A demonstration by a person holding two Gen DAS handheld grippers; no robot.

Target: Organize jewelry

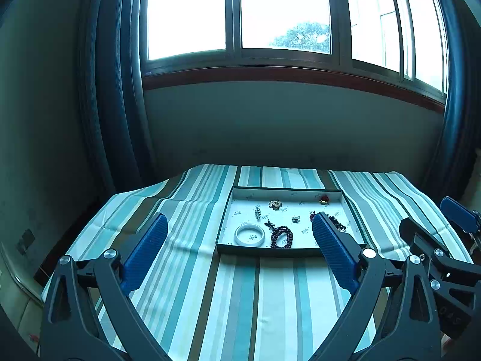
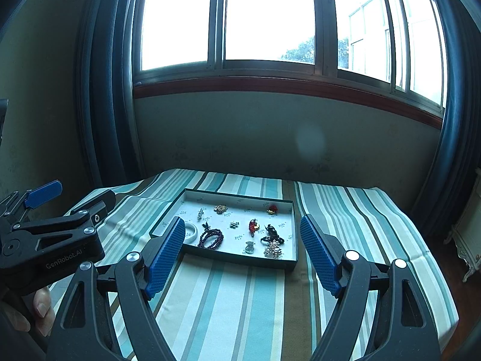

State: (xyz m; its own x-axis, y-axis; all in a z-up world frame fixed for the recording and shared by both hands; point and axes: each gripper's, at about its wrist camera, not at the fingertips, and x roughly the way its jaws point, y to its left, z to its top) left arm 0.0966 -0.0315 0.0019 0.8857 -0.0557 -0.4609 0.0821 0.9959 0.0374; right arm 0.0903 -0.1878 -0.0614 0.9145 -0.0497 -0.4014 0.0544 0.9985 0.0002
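A shallow dark-rimmed tray with a white floor lies on the striped cloth; it also shows in the right wrist view. It holds several jewelry pieces: a white bangle, a dark bead bracelet, a gold piece, a red pendant and a pearl brooch. My left gripper is open and empty, short of the tray. My right gripper is open and empty, also short of the tray, and shows at the right edge of the left wrist view.
The table is covered with a teal, white and brown striped cloth. A wall and a large window stand behind the table. White furniture stands at the far right. The left gripper's body is at the left.
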